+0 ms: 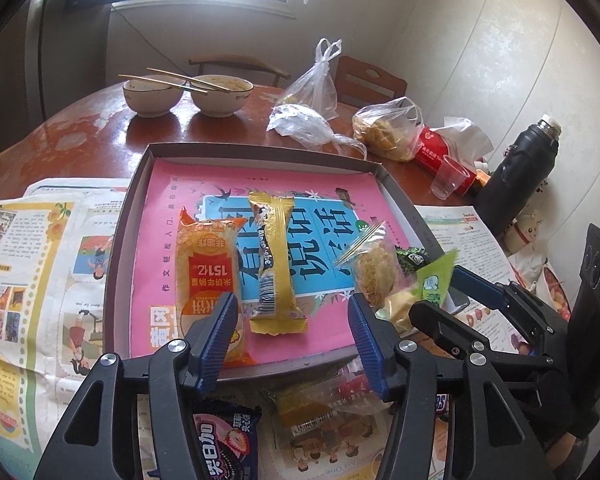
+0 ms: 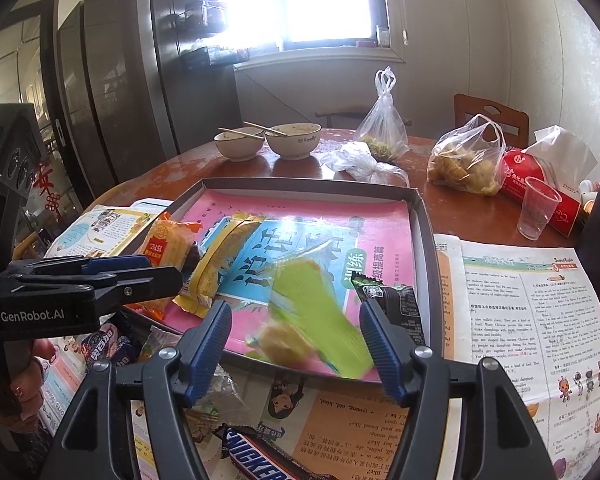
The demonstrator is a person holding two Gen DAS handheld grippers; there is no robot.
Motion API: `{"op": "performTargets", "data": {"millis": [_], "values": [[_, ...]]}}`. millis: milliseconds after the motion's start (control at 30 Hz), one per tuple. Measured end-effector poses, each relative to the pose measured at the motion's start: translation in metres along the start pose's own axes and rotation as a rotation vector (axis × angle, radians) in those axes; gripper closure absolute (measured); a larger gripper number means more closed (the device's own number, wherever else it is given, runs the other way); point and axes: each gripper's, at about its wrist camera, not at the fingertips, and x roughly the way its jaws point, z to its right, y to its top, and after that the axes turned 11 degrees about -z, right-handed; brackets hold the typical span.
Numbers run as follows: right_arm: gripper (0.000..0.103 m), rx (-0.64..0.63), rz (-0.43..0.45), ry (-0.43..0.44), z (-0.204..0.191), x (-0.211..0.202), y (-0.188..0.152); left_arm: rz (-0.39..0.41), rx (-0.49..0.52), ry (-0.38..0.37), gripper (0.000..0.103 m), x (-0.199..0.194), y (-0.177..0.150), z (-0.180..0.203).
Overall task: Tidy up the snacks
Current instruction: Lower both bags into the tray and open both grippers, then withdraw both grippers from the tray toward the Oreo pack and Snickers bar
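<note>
A shallow grey box tray lined with a pink book holds an orange rice-cracker pack, a gold snack bar, a clear-wrapped crumbly cake, a dark green pack and a green-wrapped snack, blurred in the right wrist view. My left gripper is open and empty over the tray's near edge. My right gripper is open, with the green snack lying between its fingers on the tray. A Snickers bar, a purple cookie pack and a clear-wrapped snack lie on newspaper in front of the tray.
Two bowls with chopsticks, plastic bags of food, a red tissue pack, a clear plastic cup and a black thermos stand on the wooden table behind the tray. Newspapers flank it.
</note>
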Motion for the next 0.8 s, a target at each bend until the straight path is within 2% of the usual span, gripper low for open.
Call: {"op": "performTargets", "data": {"millis": [267,433,633,800], "values": [[0.036,-0.004,0.019,0.005,-0.002,-0.007,0.001,0.025,-0.006,0.007,0.038,-0.012,-0.003,-0.002],[0.031,-0.009,0.033,0.008,-0.004,-0.013,0.001,0.047,-0.011,0.033,0.032,-0.019,-0.004,-0.004],[0.028,-0.011,0.047,0.013,-0.004,-0.018,0.001,0.066,-0.050,0.034,0.026,-0.028,-0.006,-0.010],[0.027,-0.019,0.054,0.012,-0.005,-0.020,0.001,0.059,-0.065,0.022,0.025,-0.032,-0.009,-0.016]]}}
